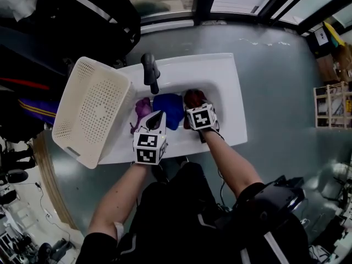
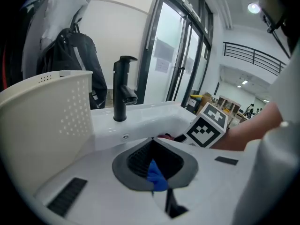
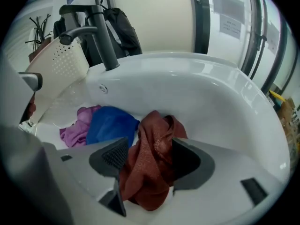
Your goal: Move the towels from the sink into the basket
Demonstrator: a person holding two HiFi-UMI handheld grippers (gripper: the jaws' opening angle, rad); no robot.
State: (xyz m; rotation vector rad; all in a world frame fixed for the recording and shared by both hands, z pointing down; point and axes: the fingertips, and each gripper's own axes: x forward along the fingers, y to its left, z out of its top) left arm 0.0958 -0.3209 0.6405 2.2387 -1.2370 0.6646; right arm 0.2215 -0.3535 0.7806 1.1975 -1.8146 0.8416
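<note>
Three towels lie in the white sink (image 1: 223, 73): purple (image 1: 142, 110), blue (image 1: 169, 108) and red (image 1: 193, 98). My left gripper (image 1: 155, 120) hangs over the sink's front edge beside the purple and blue towels. Its jaws (image 2: 157, 161) stand apart, and the blue towel (image 2: 157, 178) shows through the gap below them. My right gripper (image 1: 197, 108) points steeply down at the red towel. In the right gripper view its jaws (image 3: 150, 158) are wide apart with the red towel (image 3: 150, 172) bunched between them, lying on the sink floor. The cream basket (image 1: 93, 109) rests tilted at the sink's left end.
A black faucet (image 1: 150, 70) rises at the sink's back edge, between the basket and the towels. A black backpack (image 1: 93, 15) sits behind the basket. A wooden rack (image 1: 333, 106) stands far right on the grey floor.
</note>
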